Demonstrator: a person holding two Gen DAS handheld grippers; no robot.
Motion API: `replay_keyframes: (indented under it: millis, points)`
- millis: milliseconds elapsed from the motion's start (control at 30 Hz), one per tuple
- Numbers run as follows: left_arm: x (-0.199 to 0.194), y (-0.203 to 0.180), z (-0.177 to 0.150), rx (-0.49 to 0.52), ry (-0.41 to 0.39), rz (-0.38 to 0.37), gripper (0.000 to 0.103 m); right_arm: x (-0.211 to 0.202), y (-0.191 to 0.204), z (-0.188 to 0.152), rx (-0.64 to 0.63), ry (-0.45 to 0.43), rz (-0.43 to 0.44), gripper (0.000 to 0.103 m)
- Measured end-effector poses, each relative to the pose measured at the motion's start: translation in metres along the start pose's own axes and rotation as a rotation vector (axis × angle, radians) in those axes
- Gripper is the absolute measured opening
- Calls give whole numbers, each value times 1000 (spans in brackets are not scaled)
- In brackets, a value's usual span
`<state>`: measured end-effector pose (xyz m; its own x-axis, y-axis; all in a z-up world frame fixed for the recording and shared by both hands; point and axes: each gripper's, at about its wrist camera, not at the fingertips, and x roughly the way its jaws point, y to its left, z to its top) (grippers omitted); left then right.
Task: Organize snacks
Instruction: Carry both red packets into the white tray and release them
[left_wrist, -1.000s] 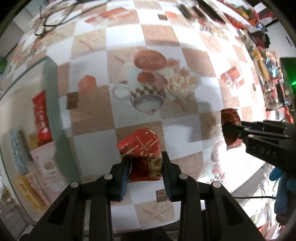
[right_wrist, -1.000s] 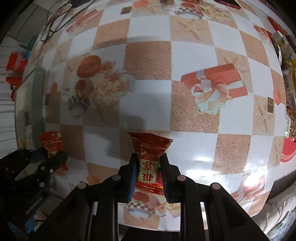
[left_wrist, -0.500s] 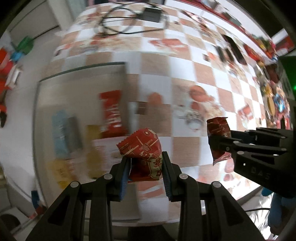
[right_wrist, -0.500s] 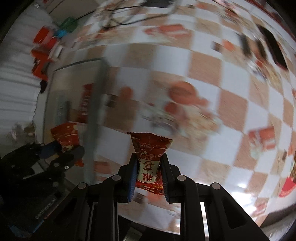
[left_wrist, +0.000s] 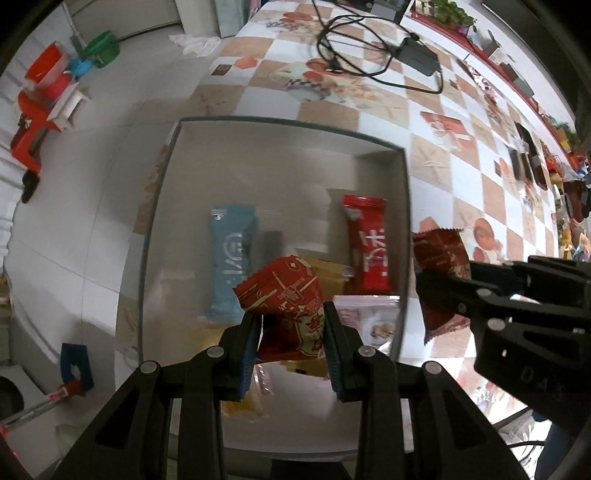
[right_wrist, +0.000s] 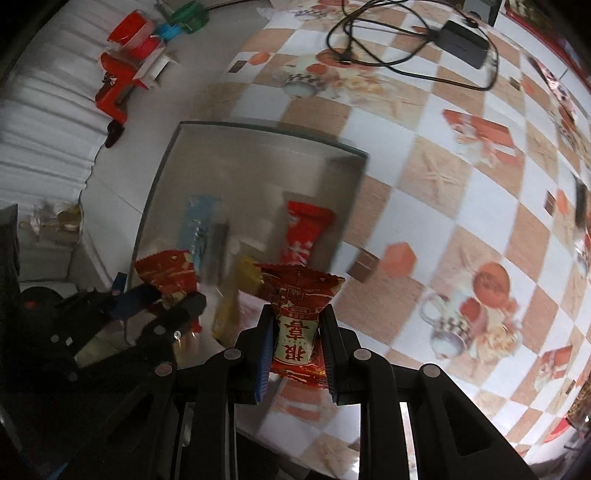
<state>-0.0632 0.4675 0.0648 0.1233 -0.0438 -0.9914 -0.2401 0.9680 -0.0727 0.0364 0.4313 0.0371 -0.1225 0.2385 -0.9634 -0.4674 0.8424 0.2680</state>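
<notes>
My left gripper (left_wrist: 291, 317) is shut on a red snack packet (left_wrist: 284, 291) and hangs over a clear plastic bin (left_wrist: 177, 147). My right gripper (right_wrist: 297, 328) is shut on a second red snack packet (right_wrist: 299, 295), held just right of the bin's near corner. In the left wrist view the right gripper (left_wrist: 424, 280) shows at the right with its packet (left_wrist: 439, 254) beside the bin wall. In the right wrist view the left gripper (right_wrist: 166, 295) holds its packet (right_wrist: 166, 271) above the bin (right_wrist: 258, 127). Inside lie a blue bar (left_wrist: 231, 258), a red bar (left_wrist: 367, 243) and yellow packets (left_wrist: 328, 271).
The bin stands at the edge of a checkered tablecloth (left_wrist: 443, 155). A black cable and power adapter (left_wrist: 417, 51) lie at the far end. Red, blue and green items (left_wrist: 48, 88) sit on the floor to the left. More snacks (left_wrist: 569, 199) crowd the far right.
Both grippers carried their red packets leftward across the table; the left one now hangs over the bin, the right one at its edge. The bin has come fully into view.
</notes>
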Motion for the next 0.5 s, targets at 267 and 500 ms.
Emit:
replay_keyframes:
  millis: [267, 500]
  points:
    - [6, 14, -2, -16, -6, 1, 77, 25, 19, 20, 25, 47, -12, 25]
    - [9, 20, -5, -24, 18, 49, 87, 30, 29, 23, 19, 64, -54, 71]
